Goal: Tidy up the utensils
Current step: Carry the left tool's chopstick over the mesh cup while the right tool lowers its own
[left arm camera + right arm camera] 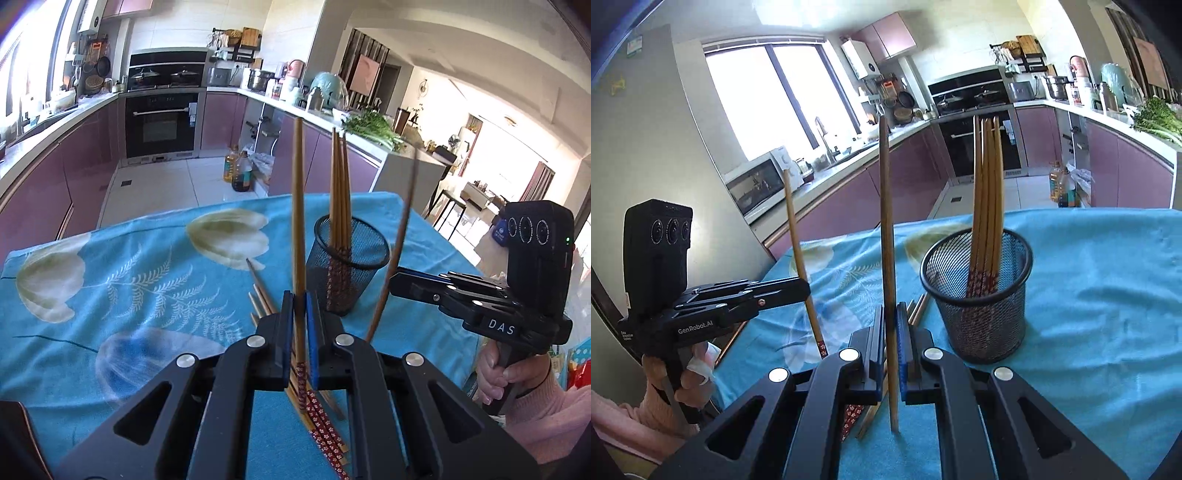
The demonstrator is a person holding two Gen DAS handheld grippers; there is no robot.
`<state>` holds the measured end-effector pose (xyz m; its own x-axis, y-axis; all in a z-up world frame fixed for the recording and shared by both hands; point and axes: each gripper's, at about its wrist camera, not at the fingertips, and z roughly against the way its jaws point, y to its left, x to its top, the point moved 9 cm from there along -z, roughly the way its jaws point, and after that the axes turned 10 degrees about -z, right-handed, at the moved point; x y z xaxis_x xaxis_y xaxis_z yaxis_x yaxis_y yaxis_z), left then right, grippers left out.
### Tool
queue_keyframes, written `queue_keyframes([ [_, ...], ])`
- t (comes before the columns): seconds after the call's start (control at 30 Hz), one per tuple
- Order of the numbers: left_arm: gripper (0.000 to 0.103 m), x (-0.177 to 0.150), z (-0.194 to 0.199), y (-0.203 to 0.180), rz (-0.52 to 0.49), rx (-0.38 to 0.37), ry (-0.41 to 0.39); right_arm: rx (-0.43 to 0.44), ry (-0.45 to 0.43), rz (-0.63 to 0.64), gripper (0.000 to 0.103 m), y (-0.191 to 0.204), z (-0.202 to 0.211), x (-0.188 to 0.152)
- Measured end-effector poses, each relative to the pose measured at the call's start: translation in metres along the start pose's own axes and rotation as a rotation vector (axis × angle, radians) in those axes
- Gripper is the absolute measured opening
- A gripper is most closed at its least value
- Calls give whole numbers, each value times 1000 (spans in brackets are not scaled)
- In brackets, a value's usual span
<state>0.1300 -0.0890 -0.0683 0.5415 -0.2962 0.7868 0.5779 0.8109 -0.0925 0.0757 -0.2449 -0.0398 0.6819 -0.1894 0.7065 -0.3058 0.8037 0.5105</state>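
In the left wrist view my left gripper (300, 301) is shut on one wooden chopstick (298, 206) that stands upright, its red patterned end below the jaws. To its right, my right gripper (394, 286) holds a second chopstick (400, 236) tilted. The right wrist view shows the right gripper (891, 312) shut on its upright chopstick (887, 221), and the left gripper (807, 291) with its chopstick (798, 243). A black mesh cup (365, 266) (1004, 314) stands just beyond both grippers with several chopsticks upright in it. More loose chopsticks (325, 421) (866, 417) lie on the cloth under the jaws.
The table carries a blue flowered cloth (129, 280) (1108, 295); its far edge drops to the kitchen floor. Purple cabinets and an oven (160, 122) stand behind. A person's hand in a pink sleeve (517, 376) grips the right handle.
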Motion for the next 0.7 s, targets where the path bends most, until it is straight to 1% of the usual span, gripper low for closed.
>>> queue_keyframes([
  [0.2, 8, 22, 14, -9, -12, -26, -61, 2, -56, 20, 5, -1, 14, 16],
  [0.3, 8, 38, 18, -13, -15, -42, -98, 9, -75, 29, 3, -1, 21, 27],
  [0.43, 8, 61, 20, -17, -23, -53, -142, 22, -104, 39, 2, 0, 28, 41],
  [0.53, 8, 72, 16, -20, -25, -67, -149, 15, -101, 39, 2, -5, 25, 44],
  [0.63, 8, 71, 7, -23, -29, -67, -130, 14, -59, 27, 2, -12, 12, 35],
  [0.7, 8, 68, 2, -24, -28, -66, -117, -8, -39, 27, 6, -17, 3, 29],
])
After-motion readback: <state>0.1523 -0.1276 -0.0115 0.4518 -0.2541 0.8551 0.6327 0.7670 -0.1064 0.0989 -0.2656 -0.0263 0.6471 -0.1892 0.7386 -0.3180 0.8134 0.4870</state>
